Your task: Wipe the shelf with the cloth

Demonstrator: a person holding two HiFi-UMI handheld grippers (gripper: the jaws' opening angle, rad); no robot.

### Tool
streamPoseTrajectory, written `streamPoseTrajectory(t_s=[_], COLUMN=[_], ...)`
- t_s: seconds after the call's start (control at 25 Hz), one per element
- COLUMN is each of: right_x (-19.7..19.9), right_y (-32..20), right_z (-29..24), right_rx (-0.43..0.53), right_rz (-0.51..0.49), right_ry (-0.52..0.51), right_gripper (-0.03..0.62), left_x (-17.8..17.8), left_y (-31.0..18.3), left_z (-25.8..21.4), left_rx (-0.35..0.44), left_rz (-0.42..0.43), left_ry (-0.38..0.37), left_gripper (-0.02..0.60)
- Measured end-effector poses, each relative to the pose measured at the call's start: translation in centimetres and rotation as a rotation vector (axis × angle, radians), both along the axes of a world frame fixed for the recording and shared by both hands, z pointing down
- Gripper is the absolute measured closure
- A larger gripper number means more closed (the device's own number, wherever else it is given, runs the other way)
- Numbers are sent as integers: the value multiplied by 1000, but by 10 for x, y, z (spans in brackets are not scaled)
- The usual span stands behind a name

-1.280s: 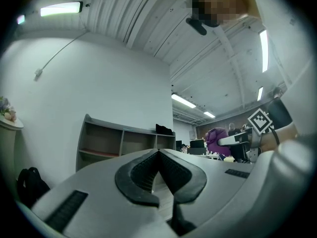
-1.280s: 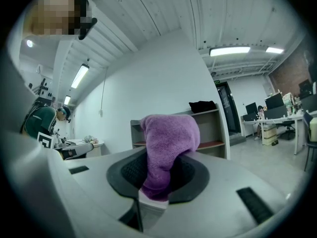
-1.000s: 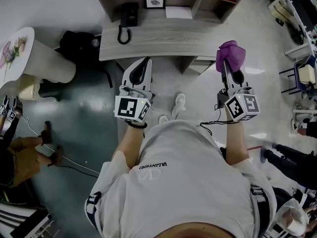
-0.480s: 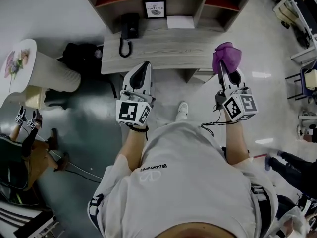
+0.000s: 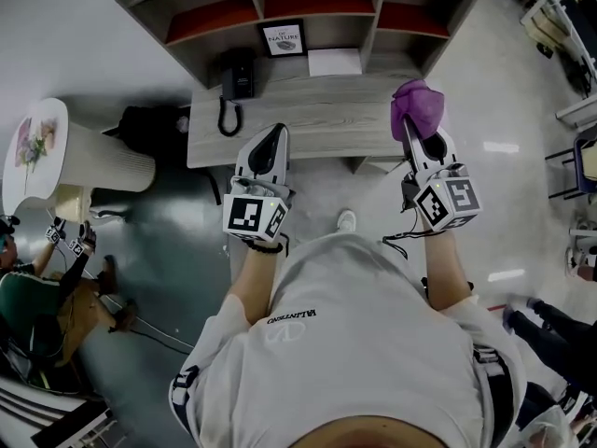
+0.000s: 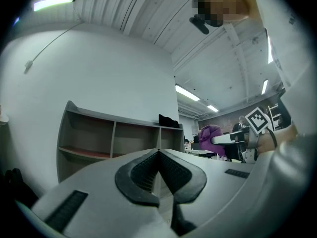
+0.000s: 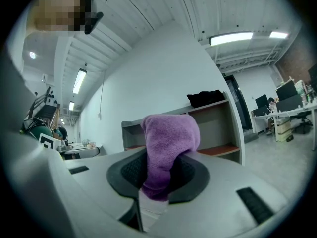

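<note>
The purple cloth (image 7: 168, 143) is soft, light and floppy, so I think it is best pinched by its thick bunched middle. My right tool (image 7: 159, 180) squeezes it just like that, up by the right end of the bench (image 5: 317, 115), not touching the shelf (image 5: 312, 3) behind. My left tool (image 6: 158, 155) has its two jaws pressed together with nothing between them, in front of the bench.

White T-shirt (image 5: 373, 362), perhaps black wristband (image 5: 257, 245).

cloth (image 5: 417, 104) — purple, bunched, clamped in right tongs (image 5: 416, 136) | shelf (image 5: 317, 110) — grey wood, open compartments, against wall
</note>
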State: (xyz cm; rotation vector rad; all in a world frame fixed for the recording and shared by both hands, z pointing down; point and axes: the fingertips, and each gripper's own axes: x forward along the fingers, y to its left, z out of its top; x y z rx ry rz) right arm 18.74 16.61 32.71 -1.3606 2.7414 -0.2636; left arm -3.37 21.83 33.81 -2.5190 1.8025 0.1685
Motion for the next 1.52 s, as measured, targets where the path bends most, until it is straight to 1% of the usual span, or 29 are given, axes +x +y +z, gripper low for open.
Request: streamPoseTrajectory(t_s=[0.24, 0.4, 0.48, 0.6, 0.72, 0.84, 1.04, 1.2, 1.52], right_x=[-5, 2, -3, -21, -41, -55, -86, -112, -163], right_y=[-33, -42, -47, -59, -66, -79, -107, -130, -185], right_z=[8, 10, 11, 15, 15, 16, 13, 13, 17], right_rx=[7, -21, -15, -6, -11, -8, 20, 15, -6], right_rz=[-80, -125, -139, -152, -179, -189, -201, -215, -209], right_ry=[36, 7, 16, 50, 40, 52, 91, 97, 95], right_gripper=[513, 513, 513, 513, 513, 513, 513, 513, 513], left_x=[8, 21, 21, 12, 3, -1, -11, -23, -66], left_y=[-30, -33, -36, -46, -58, -74, -111, -143, -209], left_z=[-1, -9, -12, -12, -11, -10, -15, -12, 7], left_rx=[4, -8, -11, -15, -15, -12, 12, 8, -19], left_rz=[-49, -76, -83, -92, -87, -77, -49, -35, -30], left_ry=[-38, -67, -73, -65, -60, -49, -39, -19, 8], left_gripper=[583, 583, 583, 583, 583, 583, 583, 583, 583])
